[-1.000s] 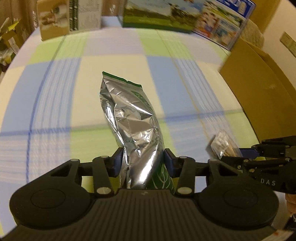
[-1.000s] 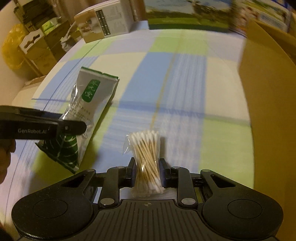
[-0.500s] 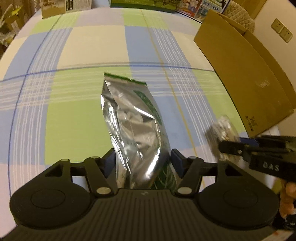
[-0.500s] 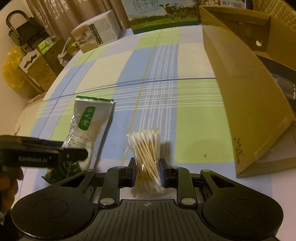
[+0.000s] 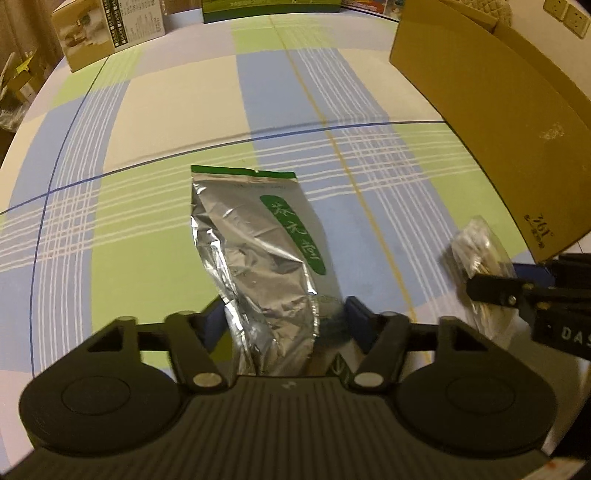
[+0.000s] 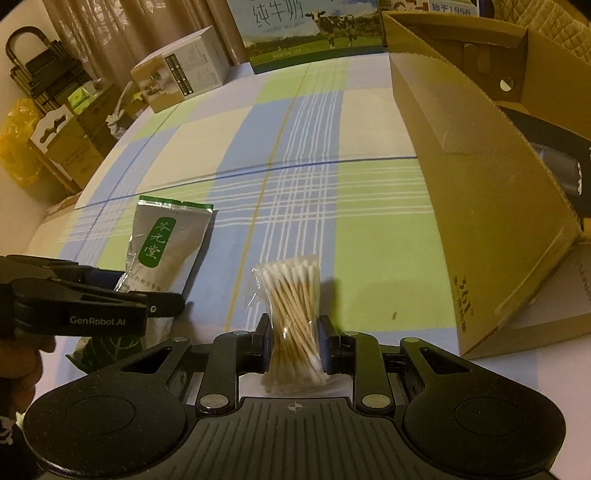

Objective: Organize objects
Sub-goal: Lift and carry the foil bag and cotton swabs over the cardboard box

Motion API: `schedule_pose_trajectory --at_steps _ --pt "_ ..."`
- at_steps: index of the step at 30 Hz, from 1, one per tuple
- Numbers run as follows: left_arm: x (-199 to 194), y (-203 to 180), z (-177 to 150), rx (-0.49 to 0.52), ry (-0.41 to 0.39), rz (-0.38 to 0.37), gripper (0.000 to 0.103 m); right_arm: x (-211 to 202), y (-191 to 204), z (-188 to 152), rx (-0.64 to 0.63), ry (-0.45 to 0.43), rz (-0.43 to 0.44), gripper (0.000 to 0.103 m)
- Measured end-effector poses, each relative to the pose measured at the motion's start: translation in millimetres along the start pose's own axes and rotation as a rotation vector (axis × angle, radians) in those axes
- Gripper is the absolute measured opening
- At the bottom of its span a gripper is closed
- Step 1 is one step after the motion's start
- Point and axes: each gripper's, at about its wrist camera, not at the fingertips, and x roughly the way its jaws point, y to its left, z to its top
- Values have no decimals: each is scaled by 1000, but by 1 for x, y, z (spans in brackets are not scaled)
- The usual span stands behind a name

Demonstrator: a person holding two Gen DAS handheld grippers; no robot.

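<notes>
A silver foil pouch (image 5: 258, 251) with a green label sticks forward from my left gripper (image 5: 284, 321), which is shut on its lower end; the pads press both of its sides. In the right wrist view the same pouch (image 6: 162, 240) reaches out over the checked cloth, with the left gripper (image 6: 92, 299) across its lower part. My right gripper (image 6: 293, 343) is shut on a clear bag of cotton swabs (image 6: 291, 295), held upright between the pads. The left wrist view shows that bag (image 5: 476, 243), blurred, in the right gripper (image 5: 517, 295) at the right edge.
An open brown cardboard box (image 6: 480, 184) stands on the right of the table, a dark object inside it. A checked cloth (image 5: 166, 240) covers the table. A small carton (image 6: 181, 74) and a milk carton box (image 6: 314, 33) line the far edge. Stacked clutter fills the floor at left.
Both grippers have risen and drawn back with their loads, so more of the table and the cardboard box show. The pouch has turned flatter, and its green label now faces up.
</notes>
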Motion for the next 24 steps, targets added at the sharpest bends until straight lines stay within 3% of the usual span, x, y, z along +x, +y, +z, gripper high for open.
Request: schedule_pose_trajectory --at_steps 3,6,15,24 --pt "-5 -3 -4 -3 -7 -3 45 -4 1 0 -3 -19 -1 21" --pt "-12 -4 -12 -36 -10 -18 42 -11 2 0 -6 -37 3 21" --pt "-60 -17 -45 -102 -49 -53 42 -57 7 -18 -10 -83 3 21" --pt "-118 -40 -69 -111 -146 -76 42 -106 11 -40 -1 -126 -18 21"
